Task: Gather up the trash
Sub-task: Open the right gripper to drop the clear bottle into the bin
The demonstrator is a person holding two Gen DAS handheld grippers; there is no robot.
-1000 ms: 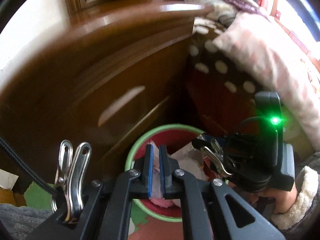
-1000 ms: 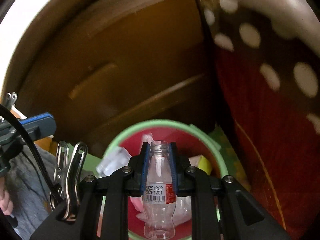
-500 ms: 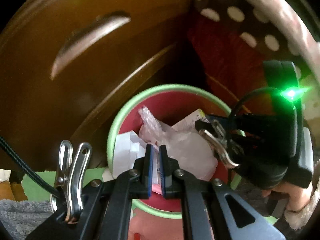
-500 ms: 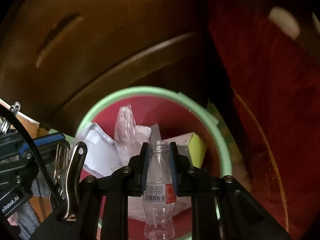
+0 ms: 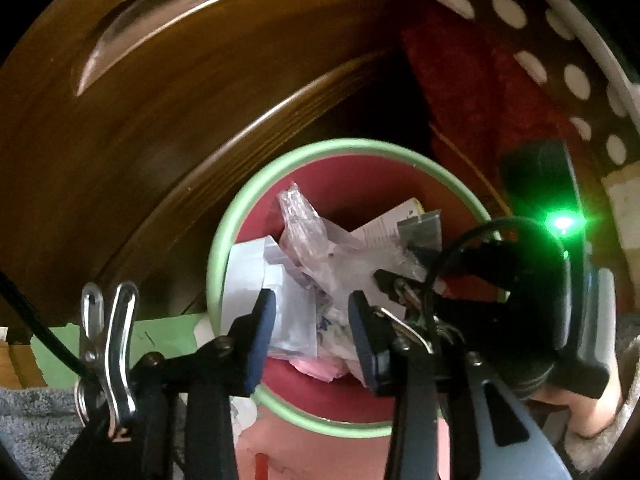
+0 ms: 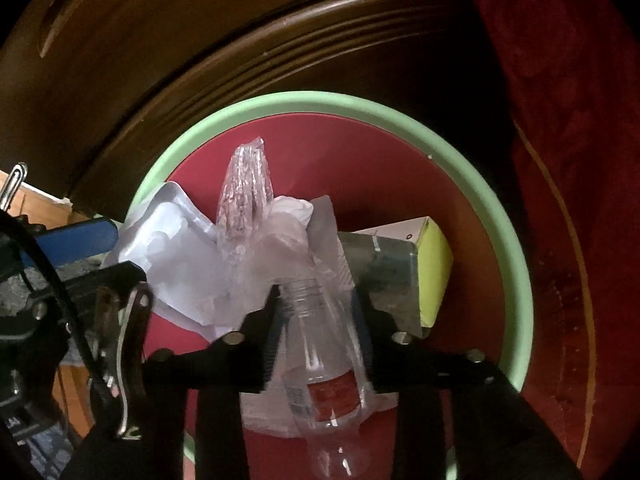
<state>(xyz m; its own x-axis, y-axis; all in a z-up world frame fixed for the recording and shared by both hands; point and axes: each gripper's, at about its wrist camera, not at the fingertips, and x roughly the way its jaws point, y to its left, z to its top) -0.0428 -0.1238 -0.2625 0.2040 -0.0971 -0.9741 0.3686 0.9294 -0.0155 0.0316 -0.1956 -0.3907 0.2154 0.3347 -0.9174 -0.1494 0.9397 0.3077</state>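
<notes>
Dark wooden furniture [image 5: 168, 128] behind bin [image 6: 516, 280], left jaws just opened, empty, only right view shows bottle [image 6: 320, 344] between just-opened jaws.

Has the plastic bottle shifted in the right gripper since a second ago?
Yes. The plastic bottle now tilts and slips toward the bin; jaws just opened.
</notes>
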